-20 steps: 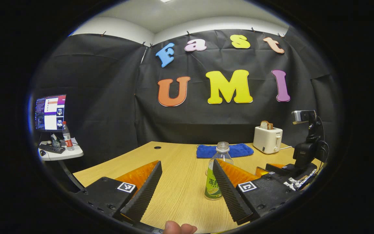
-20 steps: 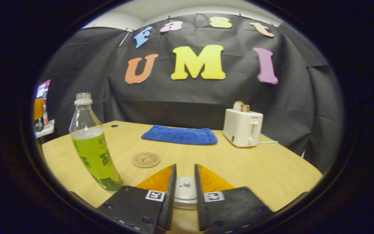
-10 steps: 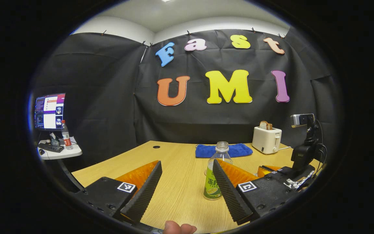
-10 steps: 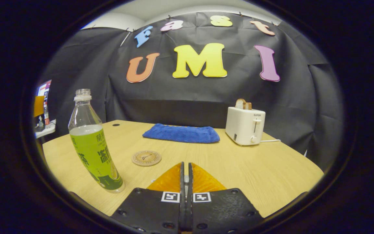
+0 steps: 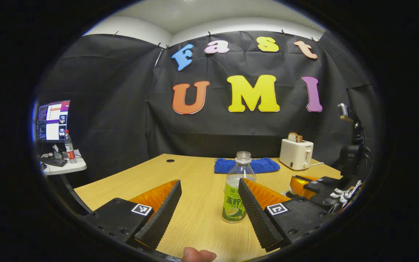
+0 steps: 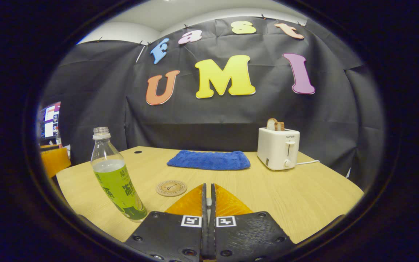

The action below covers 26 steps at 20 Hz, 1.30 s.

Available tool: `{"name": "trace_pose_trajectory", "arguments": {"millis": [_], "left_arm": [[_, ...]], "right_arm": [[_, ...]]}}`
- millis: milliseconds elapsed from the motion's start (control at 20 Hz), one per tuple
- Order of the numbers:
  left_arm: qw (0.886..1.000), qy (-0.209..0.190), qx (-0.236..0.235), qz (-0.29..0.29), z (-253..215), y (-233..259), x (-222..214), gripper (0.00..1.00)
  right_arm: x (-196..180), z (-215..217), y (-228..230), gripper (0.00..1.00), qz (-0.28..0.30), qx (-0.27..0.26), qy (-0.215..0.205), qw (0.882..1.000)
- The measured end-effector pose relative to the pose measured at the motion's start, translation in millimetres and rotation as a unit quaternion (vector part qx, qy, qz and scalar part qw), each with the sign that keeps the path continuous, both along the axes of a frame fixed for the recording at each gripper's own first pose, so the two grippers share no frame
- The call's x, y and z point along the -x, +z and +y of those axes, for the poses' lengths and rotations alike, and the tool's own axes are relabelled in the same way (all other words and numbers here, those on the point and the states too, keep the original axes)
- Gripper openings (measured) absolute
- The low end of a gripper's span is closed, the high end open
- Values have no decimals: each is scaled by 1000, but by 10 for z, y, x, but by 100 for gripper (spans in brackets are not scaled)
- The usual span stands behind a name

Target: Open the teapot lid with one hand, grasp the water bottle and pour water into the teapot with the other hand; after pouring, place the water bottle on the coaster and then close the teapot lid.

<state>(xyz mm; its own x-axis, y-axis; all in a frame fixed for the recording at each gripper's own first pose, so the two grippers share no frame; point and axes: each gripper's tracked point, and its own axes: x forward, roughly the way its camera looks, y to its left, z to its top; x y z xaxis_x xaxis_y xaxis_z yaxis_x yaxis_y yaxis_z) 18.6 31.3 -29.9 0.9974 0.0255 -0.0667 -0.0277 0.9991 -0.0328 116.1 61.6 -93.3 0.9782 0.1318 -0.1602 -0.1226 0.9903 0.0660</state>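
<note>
An uncapped clear bottle with green drink and a green label stands on the wooden table. It is just ahead of my open left gripper, close to the right finger. In the right gripper view the bottle stands at the left, with a round wooden coaster to its right. My right gripper is shut on the small white knob of the teapot lid, which peeks through the slit between the fingers. The teapot body is hidden under that gripper. The right gripper also shows at the right of the left gripper view.
A folded blue towel and a white toaster with bread sit at the back of the table. A side stand with a monitor and a small bottle is off the table's left. A fingertip shows at the bottom edge.
My right gripper closed on the lid knob and has since risen, with the table sinking in its view. The left gripper drifted slightly nearer the bottle and stayed open.
</note>
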Motion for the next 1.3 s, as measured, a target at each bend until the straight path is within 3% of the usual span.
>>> {"name": "trace_pose_trajectory", "arguments": {"millis": [500,950,1300], "left_arm": [[997,-51,14,56,-473,-513,-189,99],[996,-46,19,80,-481,-783,-575,99],[993,-57,0,103,-519,-927,-625,96]], "right_arm": [[271,-328,372,0,-28,13,5,999],[379,-669,447,0,-31,20,-20,999],[396,-789,370,0,-23,20,-25,999]]}}
